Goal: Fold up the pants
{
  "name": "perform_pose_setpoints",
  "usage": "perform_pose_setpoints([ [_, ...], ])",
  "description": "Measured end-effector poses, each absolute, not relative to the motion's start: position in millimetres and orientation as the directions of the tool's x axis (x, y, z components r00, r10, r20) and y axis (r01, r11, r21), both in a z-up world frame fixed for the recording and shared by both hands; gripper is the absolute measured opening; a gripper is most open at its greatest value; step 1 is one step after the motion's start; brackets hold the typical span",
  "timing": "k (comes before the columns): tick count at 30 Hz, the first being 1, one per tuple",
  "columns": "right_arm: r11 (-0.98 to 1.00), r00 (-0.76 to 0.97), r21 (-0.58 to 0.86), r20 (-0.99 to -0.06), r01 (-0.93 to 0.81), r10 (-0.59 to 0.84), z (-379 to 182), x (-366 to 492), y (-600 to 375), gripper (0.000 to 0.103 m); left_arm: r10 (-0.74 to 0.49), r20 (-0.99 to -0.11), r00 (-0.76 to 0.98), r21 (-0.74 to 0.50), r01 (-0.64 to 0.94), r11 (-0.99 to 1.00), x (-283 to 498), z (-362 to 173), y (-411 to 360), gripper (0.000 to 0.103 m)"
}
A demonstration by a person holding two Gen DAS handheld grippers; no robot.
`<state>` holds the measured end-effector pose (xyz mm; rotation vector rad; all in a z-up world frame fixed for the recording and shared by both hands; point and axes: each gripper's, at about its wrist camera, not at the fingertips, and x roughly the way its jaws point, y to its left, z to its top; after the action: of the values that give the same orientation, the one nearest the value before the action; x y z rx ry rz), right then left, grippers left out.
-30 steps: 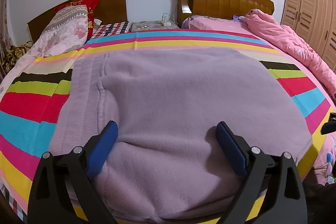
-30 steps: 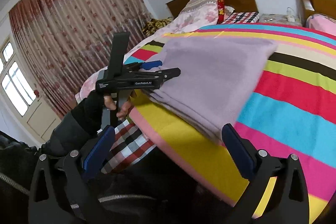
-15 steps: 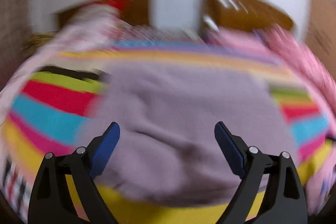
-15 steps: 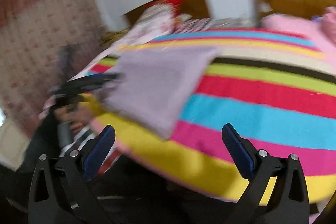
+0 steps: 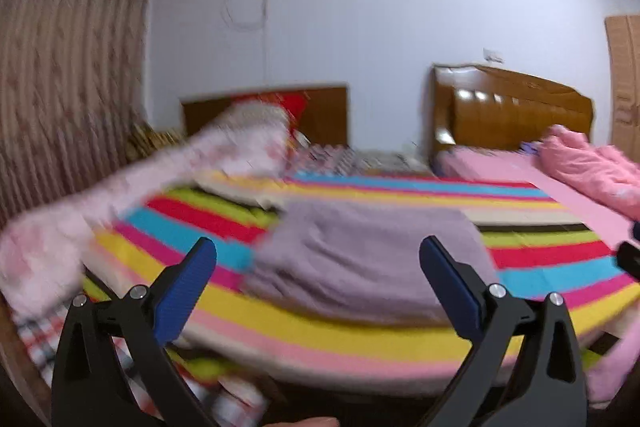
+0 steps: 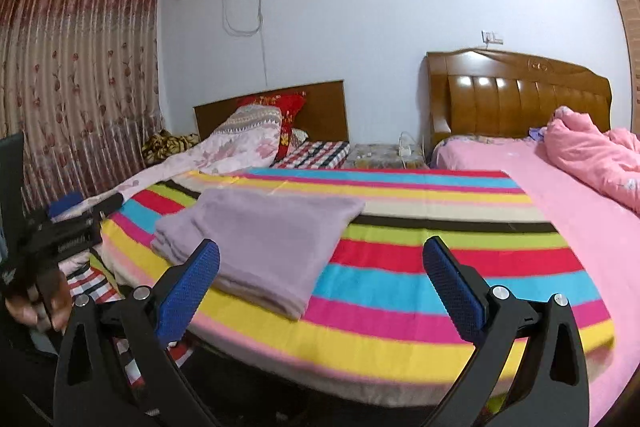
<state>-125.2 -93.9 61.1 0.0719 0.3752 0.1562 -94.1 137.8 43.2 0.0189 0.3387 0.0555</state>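
Observation:
The lilac pants lie folded into a flat rectangle on the striped blanket, near its front left corner. In the left wrist view, which is blurred, the pants sit beyond my left gripper. Its jaws are opening, with nothing between them and clear of the cloth. My right gripper stands open and empty, back from the bed's front edge. The right wrist view also shows the left gripper at the far left, held by a hand.
A second bed with a pink sheet and a bunched pink quilt adjoins on the right. A floral quilt and red pillow lie at the back left. A nightstand stands between the headboards. Curtains hang at left.
Both grippers have drawn back and up from the bed. The left gripper no longer hovers over the pants, which now look smaller and farther. The right view swung right, toward the bed.

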Motion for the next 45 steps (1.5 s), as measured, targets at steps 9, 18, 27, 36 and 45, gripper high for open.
perform_pose_setpoints([
  [9, 0.985, 0.919, 0.140, -0.367, -0.099, 0.144, 58.6, -125.6, -104.7, 0.099, 0.030, -0.316, 0.948, 0.131, 0.013, 0.991, -97.0, 37.8, 110.4, 0.102],
  [18, 0.985, 0.914, 0.140, -0.380, -0.098, 0.145, 57.9, -122.3, -102.2, 0.099, 0.021, -0.326, 0.945, 0.120, 0.019, 0.993, -91.6, 37.9, 110.1, 0.102],
  [27, 0.986, 0.913, 0.132, -0.380, -0.103, 0.146, 59.4, -123.0, -100.4, 0.099, 0.020, -0.329, 0.944, 0.113, 0.018, 0.993, -94.2, 39.1, 112.5, 0.102],
  [36, 0.986, 0.914, 0.132, -0.380, -0.102, 0.145, 59.7, -123.7, -99.5, 0.099, 0.020, -0.329, 0.944, 0.113, 0.018, 0.993, -94.3, 39.1, 112.3, 0.102],
  [45, 0.985, 0.910, 0.132, -0.385, -0.109, 0.152, 58.4, -121.9, -99.2, 0.099, 0.021, -0.335, 0.942, 0.109, 0.016, 0.994, -92.2, 37.2, 113.8, 0.102],
])
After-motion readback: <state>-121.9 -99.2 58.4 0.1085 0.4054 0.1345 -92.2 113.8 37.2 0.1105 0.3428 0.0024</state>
